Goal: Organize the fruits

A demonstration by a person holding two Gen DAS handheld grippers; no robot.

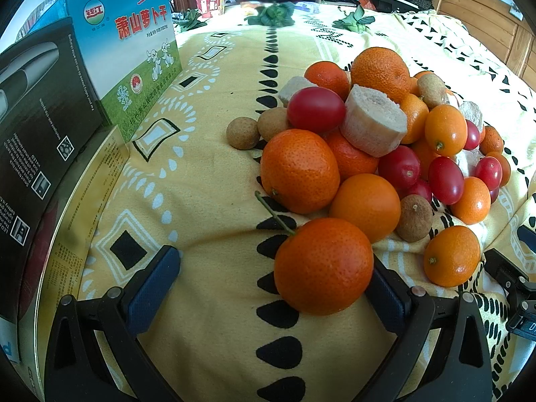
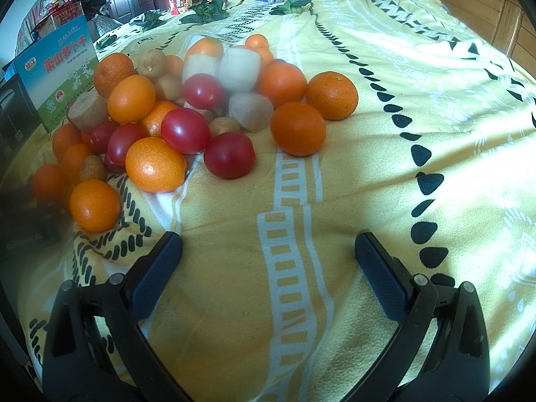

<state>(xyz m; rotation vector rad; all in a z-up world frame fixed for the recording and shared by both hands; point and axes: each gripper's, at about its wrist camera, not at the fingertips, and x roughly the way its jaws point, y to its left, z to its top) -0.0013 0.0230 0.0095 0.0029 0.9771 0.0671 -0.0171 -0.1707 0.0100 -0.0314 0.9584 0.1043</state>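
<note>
A heap of fruit lies on a yellow patterned cloth (image 1: pixel 207 181): oranges, red cherry tomatoes (image 1: pixel 315 110), brown longans (image 1: pixel 242 132) and pale banana slices (image 1: pixel 373 124). My left gripper (image 1: pixel 273 288) is open; an orange with a green stem (image 1: pixel 323 266) lies between its fingers, touching the right pad (image 1: pixel 388 301). My right gripper (image 2: pixel 268 264) is open and empty over bare cloth, in front of the heap. The nearest fruits to it are a red tomato (image 2: pixel 229 155) and an orange (image 2: pixel 297 128).
Cardboard boxes stand at the left: a blue-green box (image 1: pixel 134 50) and a black box (image 1: pixel 40 107), also seen in the right wrist view (image 2: pixel 57 67). Green leaves (image 1: pixel 274 13) and clutter lie at the far edge. A wooden cabinet (image 1: pixel 485 23) stands at the right.
</note>
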